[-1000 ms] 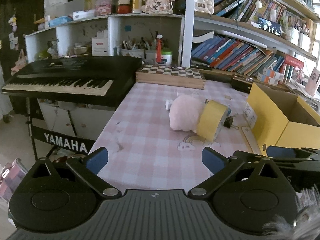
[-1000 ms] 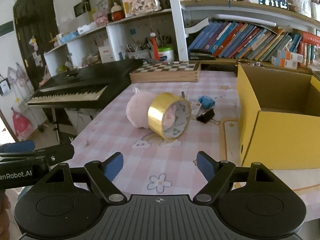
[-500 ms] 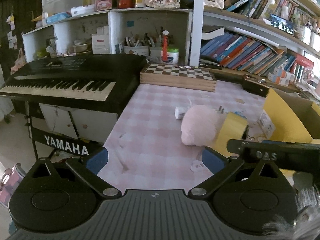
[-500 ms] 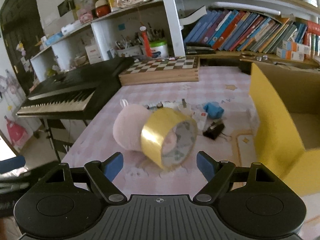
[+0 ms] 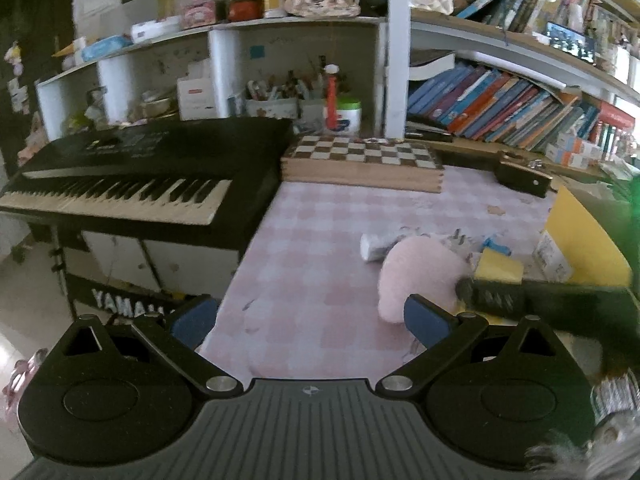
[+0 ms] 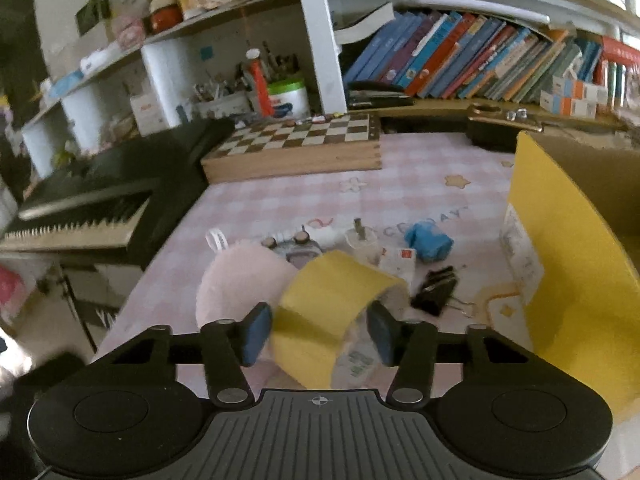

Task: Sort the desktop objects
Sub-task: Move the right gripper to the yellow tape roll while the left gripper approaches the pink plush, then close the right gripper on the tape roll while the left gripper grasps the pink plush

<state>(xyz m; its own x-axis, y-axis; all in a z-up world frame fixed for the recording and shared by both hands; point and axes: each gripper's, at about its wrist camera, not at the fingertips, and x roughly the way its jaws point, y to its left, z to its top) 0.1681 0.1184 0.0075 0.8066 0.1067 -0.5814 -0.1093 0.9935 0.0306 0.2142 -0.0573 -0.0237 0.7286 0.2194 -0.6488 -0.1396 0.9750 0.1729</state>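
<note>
Fingers point(image 6: 256, 334) of right gripper point(image 6: 318, 334) closing round yellow tape roll point(image 6: 332, 312), roll between pads, left pad at its wall, right pad at open rim; firm contact not clear, so not yet clamped. Fingers of left gripper point(image 5: 308, 318) spread wide, nothing between, above pink checked counter point(image 5: 320, 232) edge. Roll on edge on counter, leaning vs pink plush point(image 6: 240, 280); binder clip point(image 6: 434, 290), blue item point(image 6: 428, 240), white plug point(image 6: 360, 240) just behind; yellow box point(image 6: 560, 264) to the right; chessboard point(image 6: 296, 140) at back.
</note>
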